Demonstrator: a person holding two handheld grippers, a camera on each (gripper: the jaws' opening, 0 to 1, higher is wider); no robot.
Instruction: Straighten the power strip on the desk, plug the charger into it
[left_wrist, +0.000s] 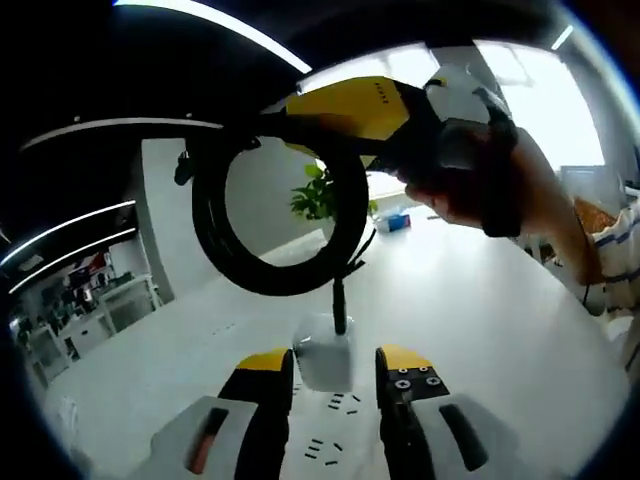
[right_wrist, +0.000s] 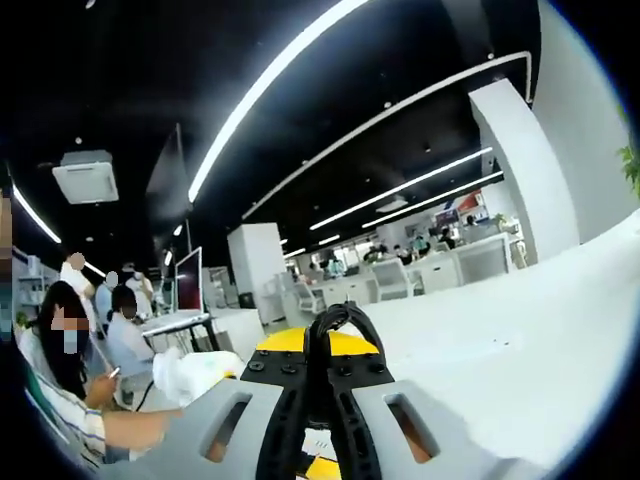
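Taking the white charger (left_wrist: 324, 358) as the landmark: it sits between the left gripper (left_wrist: 333, 372) jaws, filling the gap between them. Straight above it a black cable coil (left_wrist: 280, 215) hangs from the right gripper (left_wrist: 362, 112), its lead running down to the charger, so the way upward is barred. To either side of the charger the white bench (left_wrist: 480, 310) lies bare, with open passage. Far beyond it stand a green plant (left_wrist: 318, 195) and a blue box (left_wrist: 396, 222). In the right gripper view, the cable loop (right_wrist: 336, 330) fills the shut jaws.
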